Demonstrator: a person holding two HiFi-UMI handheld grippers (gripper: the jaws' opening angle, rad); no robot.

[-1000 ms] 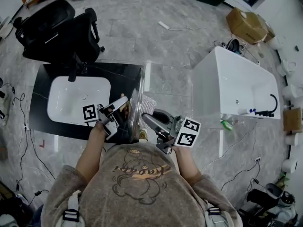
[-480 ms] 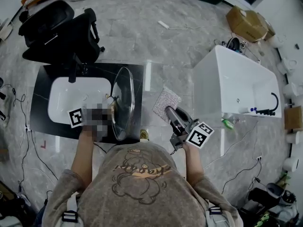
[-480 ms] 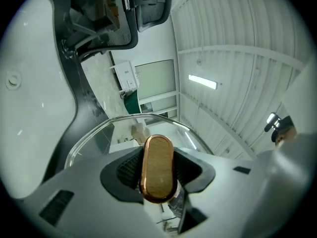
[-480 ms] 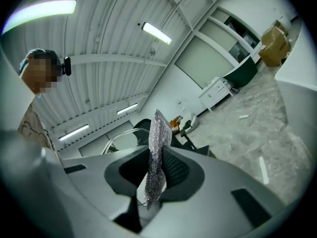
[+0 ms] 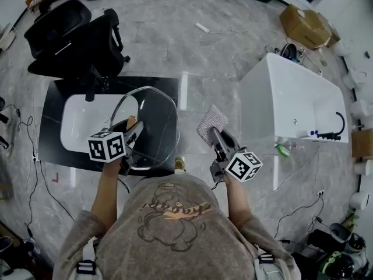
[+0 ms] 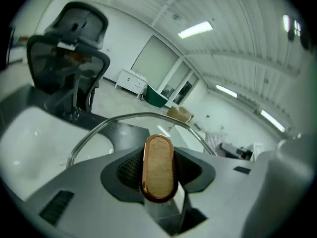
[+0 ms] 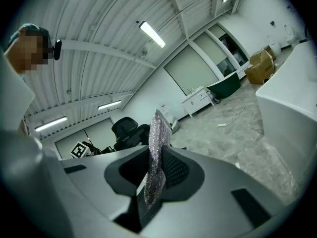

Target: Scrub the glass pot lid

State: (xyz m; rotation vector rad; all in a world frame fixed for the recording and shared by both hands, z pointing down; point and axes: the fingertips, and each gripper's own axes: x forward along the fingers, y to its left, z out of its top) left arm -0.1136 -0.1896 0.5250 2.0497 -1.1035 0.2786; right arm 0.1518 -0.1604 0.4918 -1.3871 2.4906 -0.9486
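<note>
Glass pot lid, round with a steel rim (image 5: 157, 118), was held in the left gripper (image 5: 133, 134) over the right half of the black tabletop (image 5: 49, 150). Its 9 o'clock edge overlapped the white rectangular sink basin (image 5: 81, 127). In head view the lid face was turned mostly up and read as a near-full circle. Left fingers were clamped from both sides on the lid's oval wooden knob with copper-coloured edge (image 6: 158, 168). The rim arced behind the knob in left gripper view.

Right gripper (image 5: 213, 136) sat at 3 o'clock of the lid, apart from it. Its fingers pinched a silvery metallic mesh scouring cloth (image 5: 210, 122), which stood edge-on between them and stuck out past the tips toward 12 o'clock.

Black office chair (image 5: 70, 34) was at 11 o'clock of the lid, beyond the tabletop. White bathtub (image 5: 294, 107) was at 3 o'clock of the right gripper, on the grey marble-pattern floor (image 5: 175, 34). Brown cardboard box (image 5: 304, 29) was at 12 o'clock of the tub.
</note>
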